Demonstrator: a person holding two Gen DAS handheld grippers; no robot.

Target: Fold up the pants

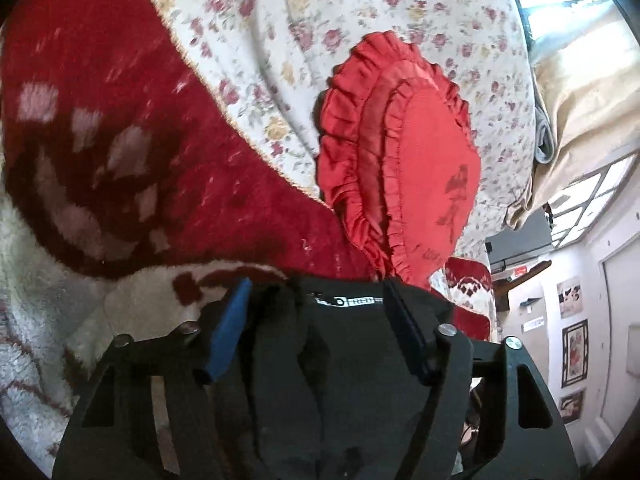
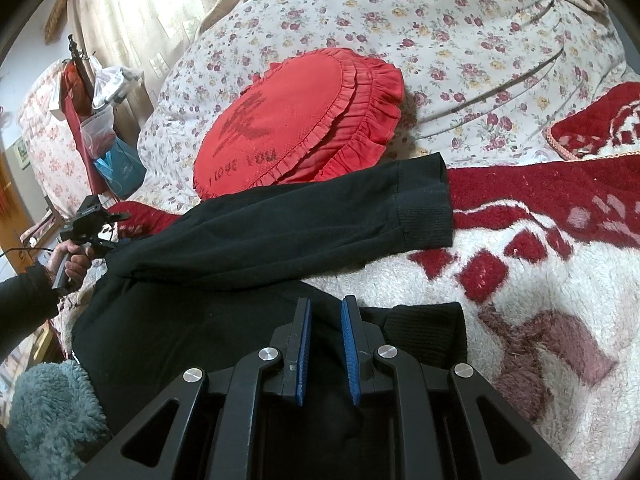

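I see a red ruffled cushion [image 2: 296, 120] lettered "I LOVE YOU" lying on the floral bedspread [image 2: 460, 20]. Red-and-white fleece blanket [image 2: 540, 248] covers the near bed; teal fuzzy fabric [image 2: 52, 412] at lower left.

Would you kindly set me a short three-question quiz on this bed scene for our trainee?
1. True or false: the red cushion lies on the floor.
2. The black pants rest mostly on: A) a bare mattress, B) a red-and-white fleece blanket, C) a wooden table.
3. Fill in: the cushion reads "I ___ YOU".
Key: 1 false, it lies on the floral quilt; 2 B; 3 LOVE.
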